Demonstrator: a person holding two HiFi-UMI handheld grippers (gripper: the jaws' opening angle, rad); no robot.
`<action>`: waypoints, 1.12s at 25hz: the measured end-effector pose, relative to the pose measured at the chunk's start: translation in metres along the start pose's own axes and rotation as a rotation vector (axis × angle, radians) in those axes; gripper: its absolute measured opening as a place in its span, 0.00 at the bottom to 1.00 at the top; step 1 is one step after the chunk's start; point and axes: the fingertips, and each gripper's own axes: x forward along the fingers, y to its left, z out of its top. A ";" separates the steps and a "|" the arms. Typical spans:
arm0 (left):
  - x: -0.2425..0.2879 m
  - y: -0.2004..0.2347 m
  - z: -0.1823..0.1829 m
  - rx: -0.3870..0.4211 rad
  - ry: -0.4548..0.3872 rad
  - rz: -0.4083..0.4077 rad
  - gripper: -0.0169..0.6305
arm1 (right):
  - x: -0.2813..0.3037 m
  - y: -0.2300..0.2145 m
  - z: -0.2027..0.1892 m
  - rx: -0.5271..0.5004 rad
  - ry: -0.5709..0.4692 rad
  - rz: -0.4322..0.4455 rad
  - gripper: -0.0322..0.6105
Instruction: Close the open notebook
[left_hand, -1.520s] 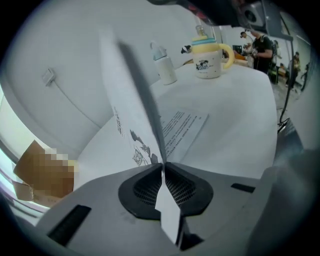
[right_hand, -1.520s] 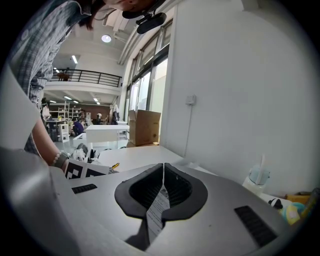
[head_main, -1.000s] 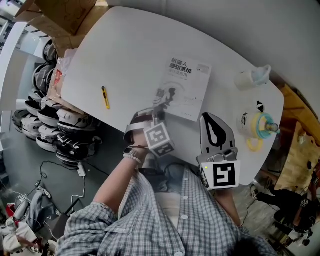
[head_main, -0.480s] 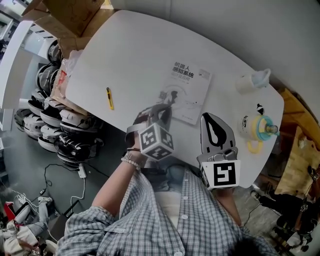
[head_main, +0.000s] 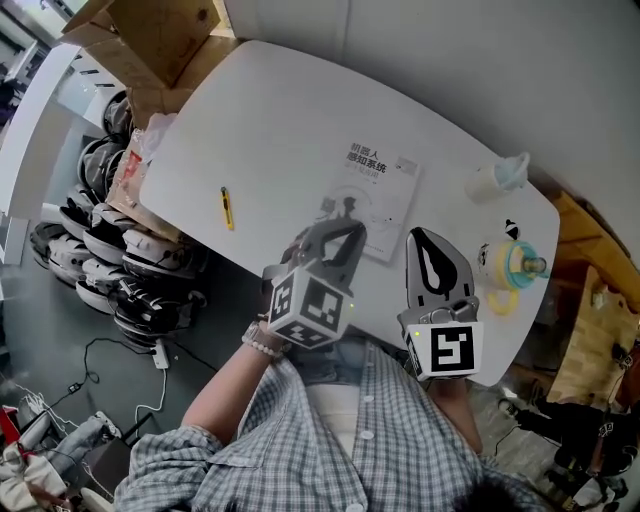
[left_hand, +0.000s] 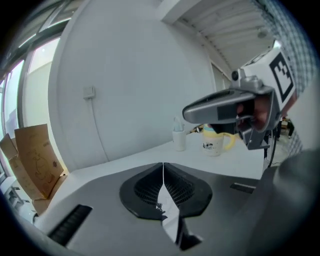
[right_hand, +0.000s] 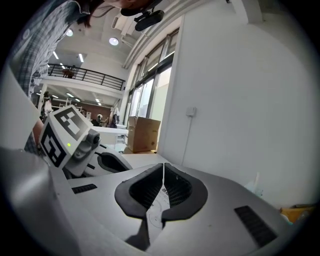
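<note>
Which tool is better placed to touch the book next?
Left, probably. The left tool, jaws just closed on nothing, hangs over the near edge of the closed book in the head view; the right tool, also shut, sits beside it, nearer the mug.

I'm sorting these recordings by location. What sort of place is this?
Probably a workshop or lab hall, not a home. A plain white table stands by a bare wall, with a cardboard box and stacked black-and-white gear on the floor beside it. A railed mezzanine shows under ceiling lights.
</note>
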 end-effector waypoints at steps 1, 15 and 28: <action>-0.005 -0.001 0.006 0.003 -0.020 0.000 0.05 | -0.001 -0.001 0.002 -0.003 -0.005 -0.004 0.09; -0.071 -0.017 0.080 0.065 -0.249 0.011 0.05 | -0.008 0.006 0.034 -0.048 -0.090 -0.007 0.09; -0.114 -0.014 0.108 0.039 -0.370 0.052 0.05 | -0.017 0.010 0.050 -0.088 -0.131 -0.025 0.09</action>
